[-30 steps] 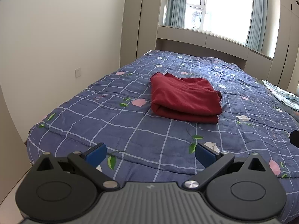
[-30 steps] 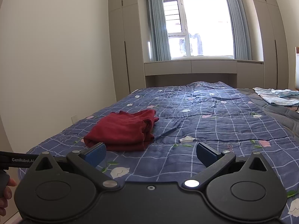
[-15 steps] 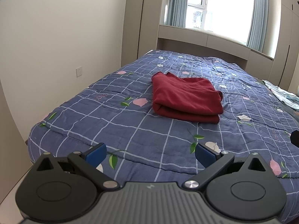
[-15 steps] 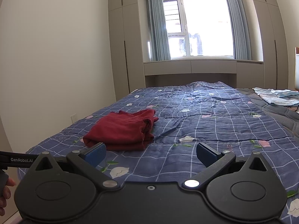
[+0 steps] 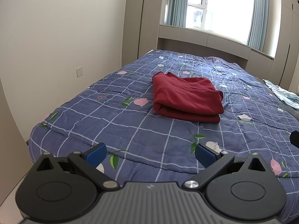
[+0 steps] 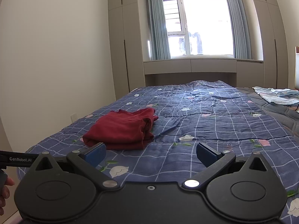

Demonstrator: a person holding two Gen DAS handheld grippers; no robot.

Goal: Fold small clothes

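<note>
My left gripper (image 5: 150, 154) and right gripper (image 6: 150, 154) hover wide open, empty; the folded dark-red cotton garment (image 5: 186, 98) looks finished, so next I fetch the crumpled pale-blue clothing (image 6: 276, 94).

Left gripper (image 5: 150, 152): jaws spread wide, nothing between them; blue pads (image 5: 96, 152) face each other across the gap; body level, pointing forward. Its black side arm also shows at the left edge of the right wrist view.

Right gripper (image 6: 150, 152): jaws spread wide, nothing between them; blue-padded fingers (image 6: 205, 154) apart; body level, pointing forward.

Hand (image 6: 4, 192): fingertips only, at the lower left edge of the right wrist view, beside the left gripper.
</note>
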